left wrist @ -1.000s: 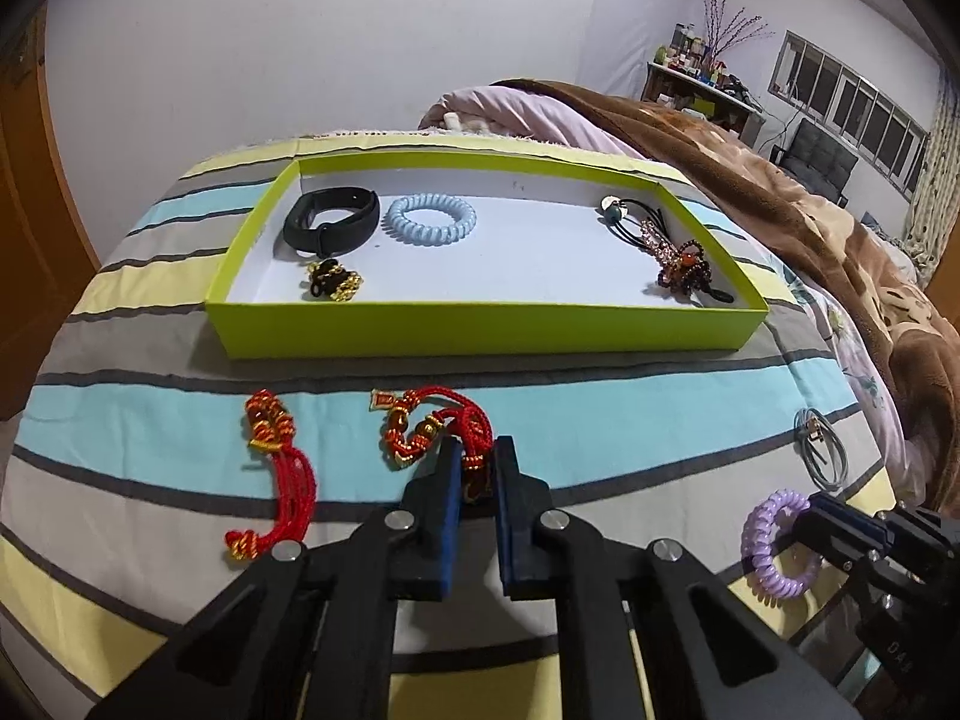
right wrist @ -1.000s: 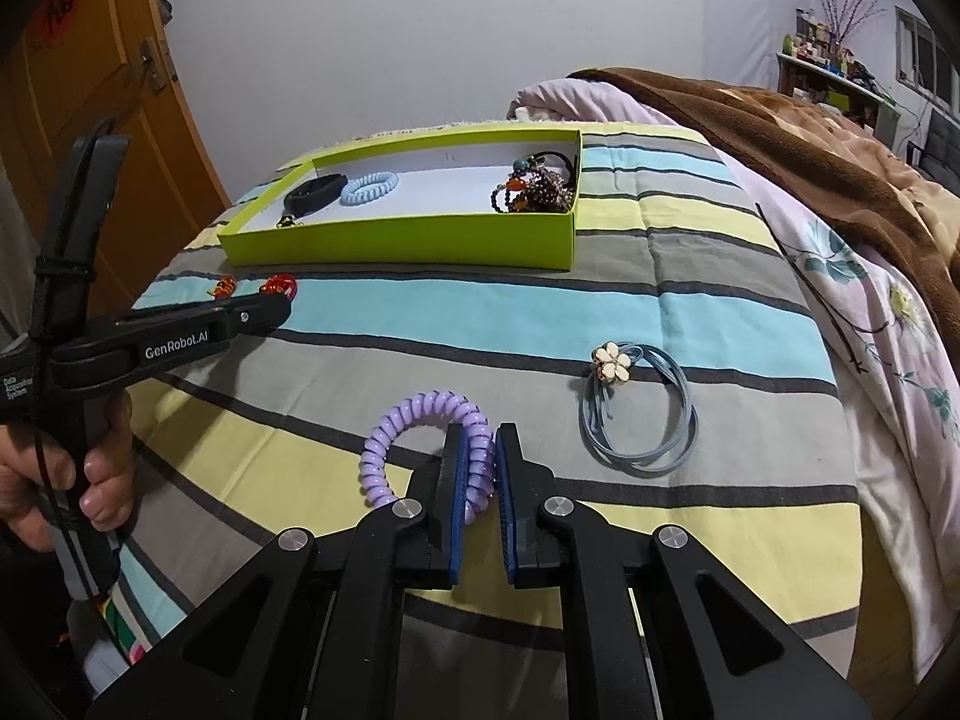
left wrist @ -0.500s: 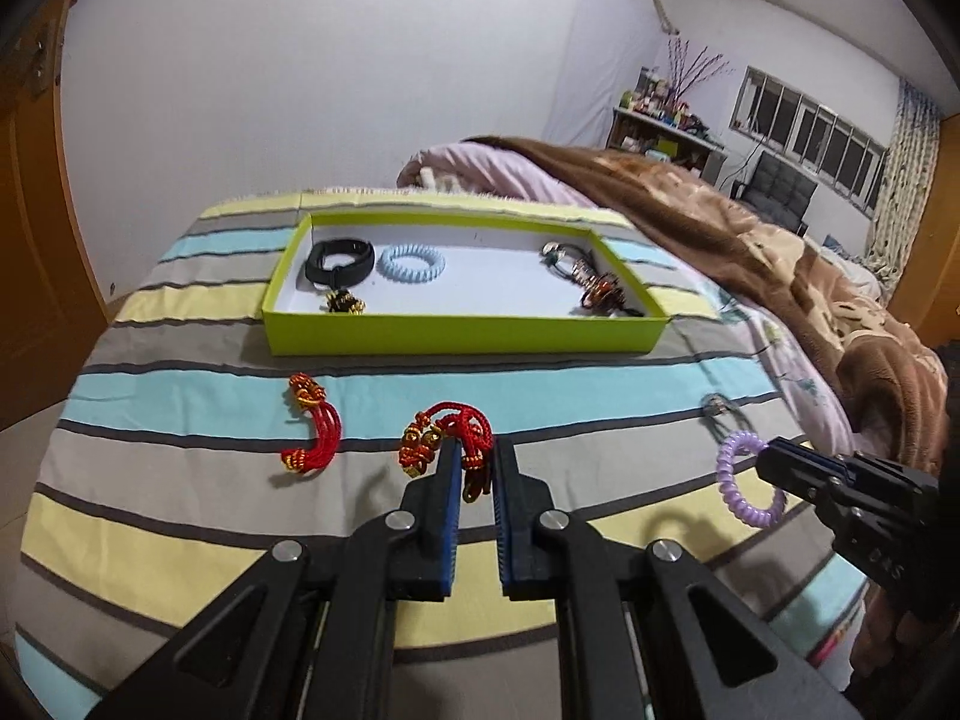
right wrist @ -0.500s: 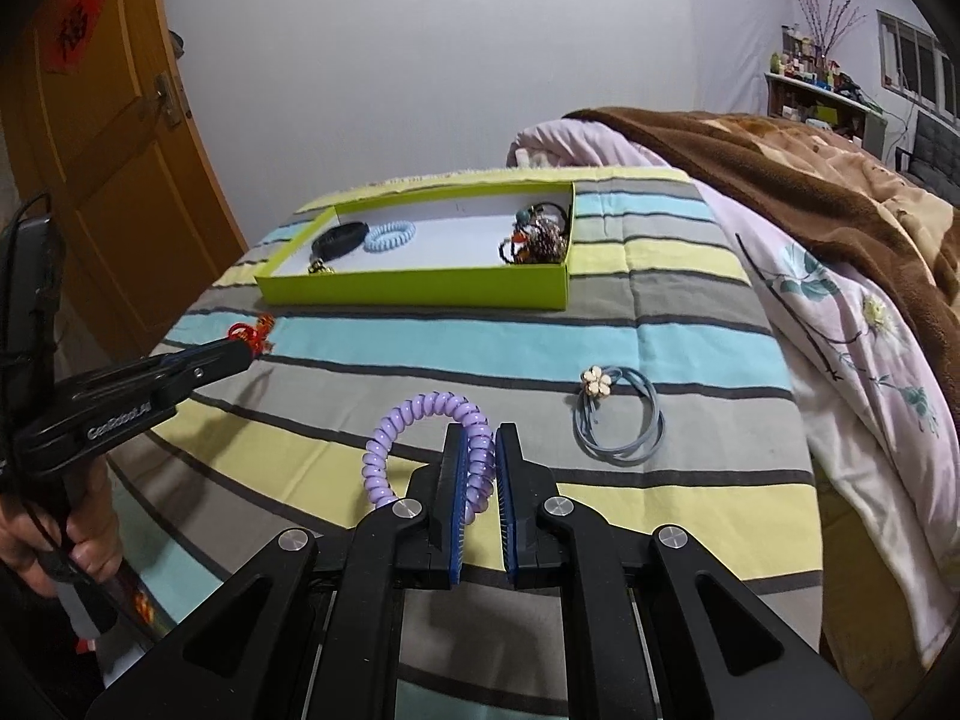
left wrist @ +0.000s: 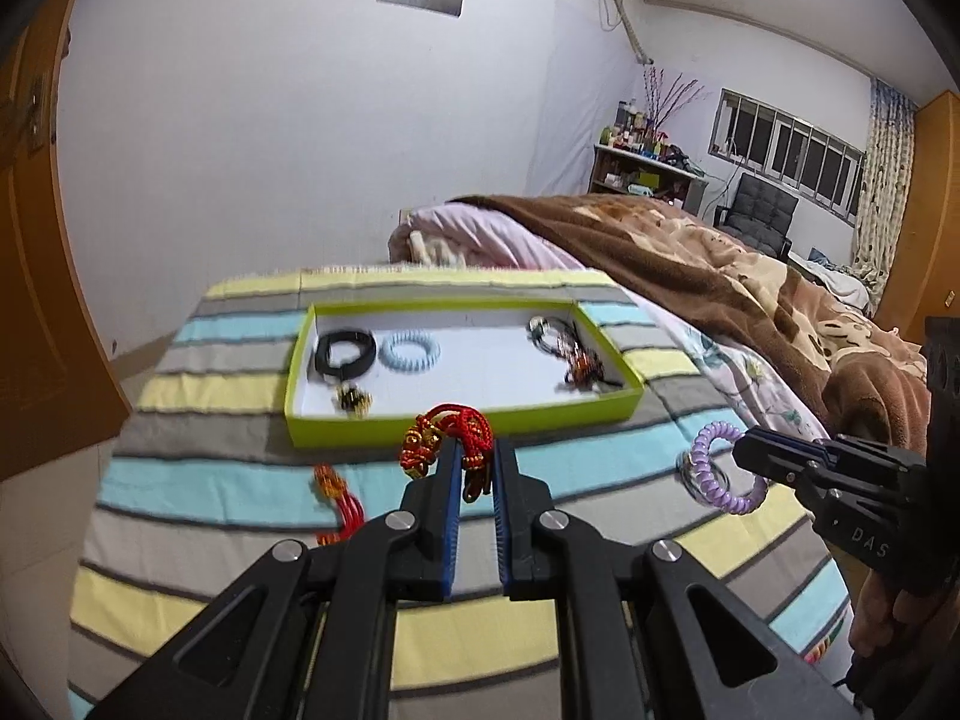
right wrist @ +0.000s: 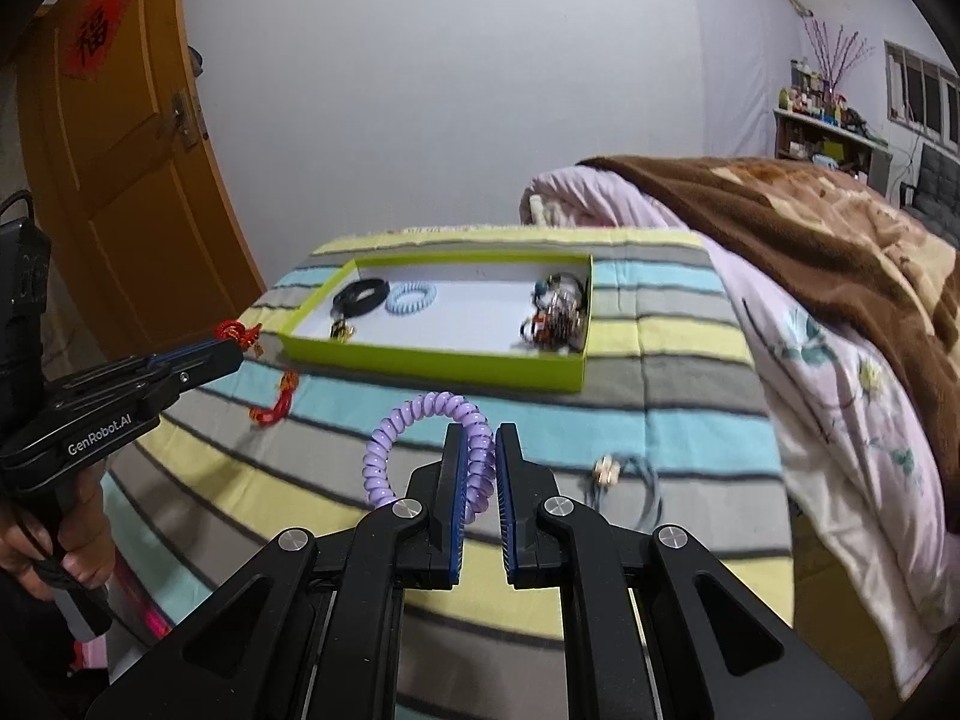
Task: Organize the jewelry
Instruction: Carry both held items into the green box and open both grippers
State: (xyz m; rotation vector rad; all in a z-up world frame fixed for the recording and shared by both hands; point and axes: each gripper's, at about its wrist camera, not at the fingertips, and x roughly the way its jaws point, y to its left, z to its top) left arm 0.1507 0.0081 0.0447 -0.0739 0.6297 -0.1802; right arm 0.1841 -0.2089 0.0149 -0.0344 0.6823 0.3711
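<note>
Red knotted cord bracelet (left wrist: 447, 435) w/ gold beads — pinched in left claw (left wrist: 475, 468), lilac spiral hair tie (right wrist: 432, 450) — in right claw (right wrist: 478, 456)

Both black grippers, left gripper (left wrist: 475, 450) and right gripper (right wrist: 478, 438), have blue-edged fingers, silver screws and white lettering.

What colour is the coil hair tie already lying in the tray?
Pale blue. The coil hair tie lies in the green tray, clearest in the left wrist view.
</note>
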